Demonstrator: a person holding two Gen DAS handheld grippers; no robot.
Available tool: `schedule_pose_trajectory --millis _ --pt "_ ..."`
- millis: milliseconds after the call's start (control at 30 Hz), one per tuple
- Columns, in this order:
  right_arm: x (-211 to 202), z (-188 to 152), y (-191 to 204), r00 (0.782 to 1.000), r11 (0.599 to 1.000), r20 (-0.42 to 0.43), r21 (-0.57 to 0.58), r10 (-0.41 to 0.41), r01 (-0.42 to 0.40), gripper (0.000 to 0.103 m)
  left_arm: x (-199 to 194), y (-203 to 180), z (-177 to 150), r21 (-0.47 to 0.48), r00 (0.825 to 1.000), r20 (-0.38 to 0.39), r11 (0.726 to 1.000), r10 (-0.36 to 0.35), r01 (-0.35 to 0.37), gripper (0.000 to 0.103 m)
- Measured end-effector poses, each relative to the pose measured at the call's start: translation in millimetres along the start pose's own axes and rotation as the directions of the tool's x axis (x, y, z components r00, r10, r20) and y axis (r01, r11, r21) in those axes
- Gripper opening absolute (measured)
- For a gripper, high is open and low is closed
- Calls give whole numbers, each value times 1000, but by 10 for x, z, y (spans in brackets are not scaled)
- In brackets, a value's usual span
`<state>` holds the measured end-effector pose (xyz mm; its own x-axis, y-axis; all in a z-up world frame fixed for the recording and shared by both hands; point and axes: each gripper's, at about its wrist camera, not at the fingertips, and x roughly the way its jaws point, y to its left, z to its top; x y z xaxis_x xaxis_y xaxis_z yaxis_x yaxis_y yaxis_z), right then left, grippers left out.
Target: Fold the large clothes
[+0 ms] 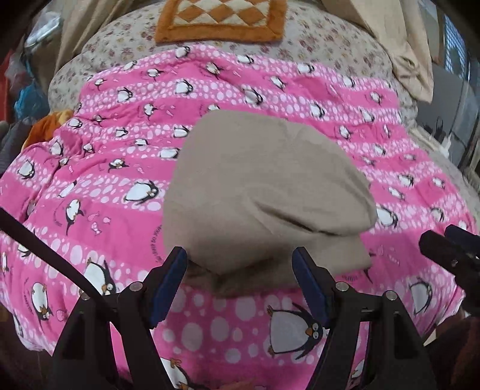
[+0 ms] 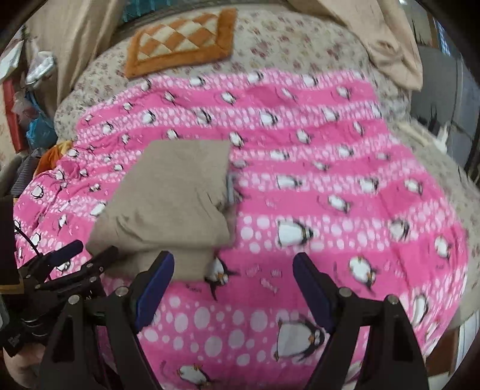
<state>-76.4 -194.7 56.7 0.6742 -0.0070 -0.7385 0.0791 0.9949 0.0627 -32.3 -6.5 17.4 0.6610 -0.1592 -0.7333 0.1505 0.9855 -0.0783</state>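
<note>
A beige folded garment (image 1: pixel 258 186) lies on a pink penguin blanket (image 1: pixel 120 126). In the left wrist view my left gripper (image 1: pixel 240 258) stands open, and the garment's near edge lies between its blue-padded fingers (image 1: pixel 171 276) without being pinched. The right wrist view shows the same garment (image 2: pixel 174 195) left of centre, with the left gripper (image 2: pixel 88 250) at its near left corner. My right gripper (image 2: pixel 234 261) is open over bare pink blanket (image 2: pixel 330 168), its left finger just beside the garment's near right corner. The right gripper (image 1: pixel 447 243) also shows at the right edge of the left wrist view.
An orange checked cushion (image 1: pixel 222 21) lies at the far end on a floral sheet (image 1: pixel 315 39). Beige curtains (image 2: pixel 387 36) hang behind. Bags and clutter (image 2: pixel 33 120) stand off the bed's left side, with an orange cloth (image 1: pixel 51 123) at the blanket's left edge.
</note>
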Motion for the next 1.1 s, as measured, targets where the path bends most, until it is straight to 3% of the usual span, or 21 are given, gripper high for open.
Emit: schedule_pose_trajectory --millis 500,1100 --pt "30 1 79 1000 999 7 -32 15 -14 84 92 96 -32 -43 998 -42 998 50 -52 55" --pt "49 -24 112 1000 999 0 -40 14 -14 84 117 108 -40 -44 997 -53 997 53 -55 55"
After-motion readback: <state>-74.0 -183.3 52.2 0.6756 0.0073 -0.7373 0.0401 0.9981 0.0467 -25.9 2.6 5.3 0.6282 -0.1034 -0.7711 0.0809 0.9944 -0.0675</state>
